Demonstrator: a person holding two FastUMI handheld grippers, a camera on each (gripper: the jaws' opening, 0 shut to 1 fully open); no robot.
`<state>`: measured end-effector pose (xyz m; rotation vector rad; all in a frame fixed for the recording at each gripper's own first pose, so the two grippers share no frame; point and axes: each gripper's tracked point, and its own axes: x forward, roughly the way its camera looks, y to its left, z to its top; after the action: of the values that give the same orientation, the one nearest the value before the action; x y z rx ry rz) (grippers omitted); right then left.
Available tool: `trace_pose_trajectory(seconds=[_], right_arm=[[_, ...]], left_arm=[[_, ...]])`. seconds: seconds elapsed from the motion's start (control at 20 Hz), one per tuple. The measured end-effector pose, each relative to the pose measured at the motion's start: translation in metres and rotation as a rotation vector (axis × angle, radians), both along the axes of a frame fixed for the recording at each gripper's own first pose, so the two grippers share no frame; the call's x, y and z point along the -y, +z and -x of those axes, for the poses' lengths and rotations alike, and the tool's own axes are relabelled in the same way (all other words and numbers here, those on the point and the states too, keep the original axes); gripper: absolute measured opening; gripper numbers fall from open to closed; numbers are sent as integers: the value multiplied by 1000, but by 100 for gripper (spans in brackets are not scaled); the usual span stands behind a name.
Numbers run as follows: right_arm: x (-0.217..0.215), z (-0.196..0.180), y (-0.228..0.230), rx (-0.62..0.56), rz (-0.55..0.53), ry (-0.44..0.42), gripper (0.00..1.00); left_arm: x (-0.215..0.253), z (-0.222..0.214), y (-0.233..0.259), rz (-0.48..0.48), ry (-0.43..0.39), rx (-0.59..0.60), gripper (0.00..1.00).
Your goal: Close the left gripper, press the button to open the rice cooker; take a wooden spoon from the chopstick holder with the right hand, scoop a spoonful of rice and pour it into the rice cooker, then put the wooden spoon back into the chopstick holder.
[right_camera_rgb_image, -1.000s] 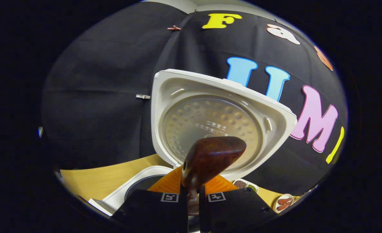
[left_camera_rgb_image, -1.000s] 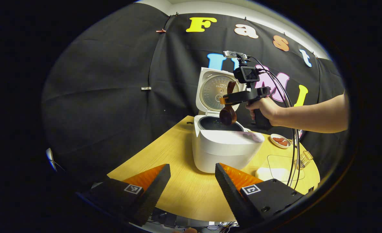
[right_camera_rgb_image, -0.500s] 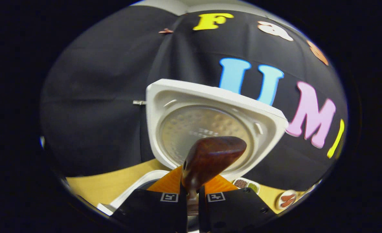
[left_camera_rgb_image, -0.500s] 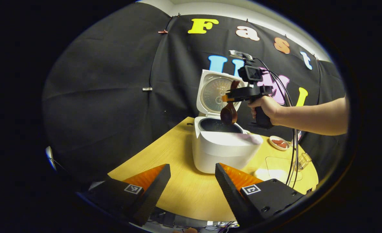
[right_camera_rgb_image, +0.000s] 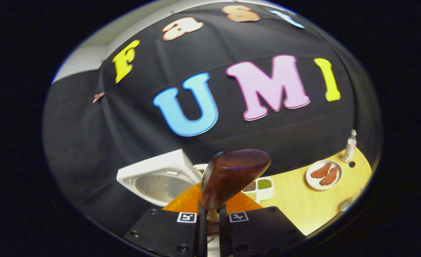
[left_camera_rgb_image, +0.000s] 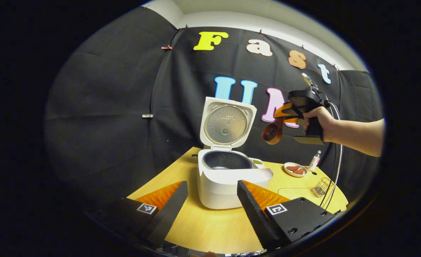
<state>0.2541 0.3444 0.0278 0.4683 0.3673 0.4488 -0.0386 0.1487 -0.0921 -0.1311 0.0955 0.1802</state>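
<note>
Wooden spoon (right_camera_rgb_image: 232,176) clamped in right fingers (right_camera_rgb_image: 210,217); left fingers (left_camera_rgb_image: 210,203) apart; spoon bowl seemingly empty.

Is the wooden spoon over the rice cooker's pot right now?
No. In the left gripper view the wooden spoon, held by the right gripper, hangs off to the right of the open rice cooker.

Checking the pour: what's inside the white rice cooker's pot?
White rice cooker, lid up: dark inner pot shows bare upper walls. No rice visible; its bottom is hidden behind the front rim. Brown wooden spoon hangs apart, right.
</note>
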Motion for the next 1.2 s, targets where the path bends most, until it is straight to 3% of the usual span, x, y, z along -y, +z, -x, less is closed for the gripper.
trace_pose_trajectory(seconds=[0.2,0.55,0.8,1.2], right_arm=[[105,-18,2,-84,-139,-137,17],[274,-22,-28,-88,-84,-311,18],[351,-31,-67,-121,-31,-378,17],[422,-28,-151,-212,70,-417,18]], left_arm=[[10,-12,20,-22,-15,14,96],[43,-47,47,-31,-26,20,96],[79,-75,52,-16,-38,0,96],[135,-101,49,-70,-61,-61,95]])
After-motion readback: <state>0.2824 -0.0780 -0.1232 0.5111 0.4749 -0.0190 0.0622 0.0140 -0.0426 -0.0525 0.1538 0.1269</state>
